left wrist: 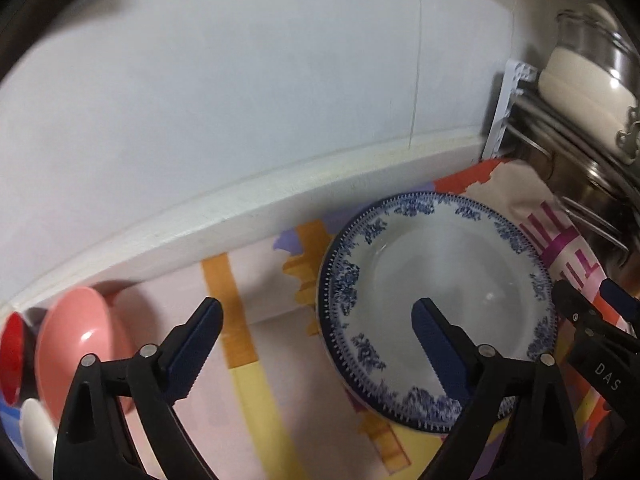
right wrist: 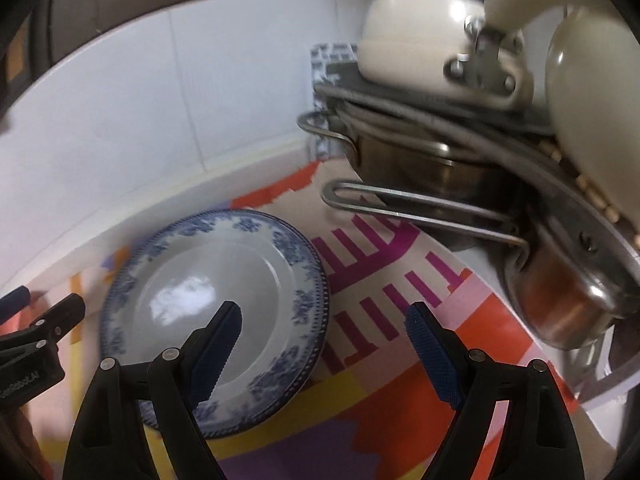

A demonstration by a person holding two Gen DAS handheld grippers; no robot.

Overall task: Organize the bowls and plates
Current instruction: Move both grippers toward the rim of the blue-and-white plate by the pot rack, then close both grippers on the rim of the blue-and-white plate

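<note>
A white plate with a blue floral rim (left wrist: 432,280) (right wrist: 216,280) lies flat on a colourful patterned cloth (left wrist: 264,376) (right wrist: 400,396). My left gripper (left wrist: 320,320) hangs open over the plate's left edge, its right finger above the plate and its left finger above the cloth. My right gripper (right wrist: 324,328) stands open over the plate's right edge, with nothing gripped. A pink bowl (left wrist: 80,340) sits on its side at the far left by the wall, beside a red item (left wrist: 12,356) and a white one (left wrist: 36,428).
Stacked steel pots and pans with long handles (right wrist: 440,184) (left wrist: 580,168) fill the right side, topped by a cream pot (right wrist: 416,36). A white wall with a ledge (left wrist: 240,208) runs behind the cloth.
</note>
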